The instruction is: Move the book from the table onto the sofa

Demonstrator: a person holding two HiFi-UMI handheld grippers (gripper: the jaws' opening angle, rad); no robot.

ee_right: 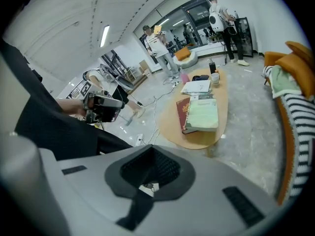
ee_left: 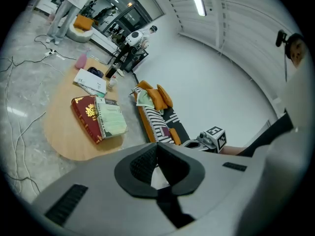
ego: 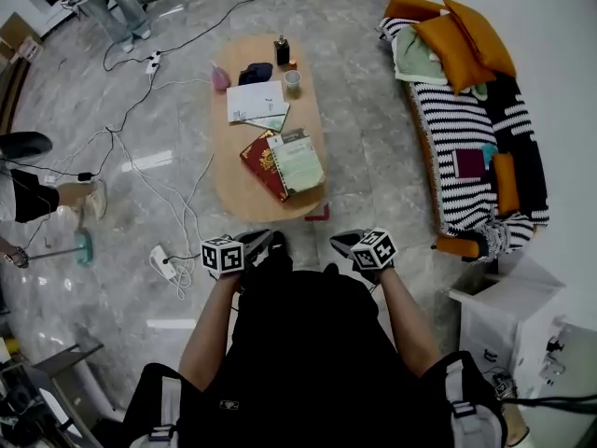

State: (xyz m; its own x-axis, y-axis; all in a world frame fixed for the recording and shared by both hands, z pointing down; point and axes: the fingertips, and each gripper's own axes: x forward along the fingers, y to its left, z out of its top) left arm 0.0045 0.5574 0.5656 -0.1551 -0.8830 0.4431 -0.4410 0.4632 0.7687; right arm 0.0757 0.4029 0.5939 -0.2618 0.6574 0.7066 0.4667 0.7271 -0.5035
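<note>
A red book (ego: 261,160) lies on the near end of the oval wooden table (ego: 233,194), with a pale green book (ego: 301,162) on top of it. Both books also show in the left gripper view (ee_left: 84,116) and the right gripper view (ee_right: 203,115). The striped sofa (ego: 464,147) stands to the right of the table. My left gripper (ego: 256,248) and right gripper (ego: 347,243) hang side by side short of the table's near end, apart from the books. Each has its jaws shut with nothing between them, left gripper (ee_left: 156,154) and right gripper (ee_right: 150,168).
White papers (ego: 254,101), a cup (ego: 293,80), a dark bottle (ego: 282,50) and a pink item (ego: 220,77) sit on the table's far half. Cables (ego: 159,185) and a power strip (ego: 166,261) lie on the floor at left. Orange cushions (ego: 462,35) fill the sofa's far end. A white cabinet (ego: 508,315) stands at right.
</note>
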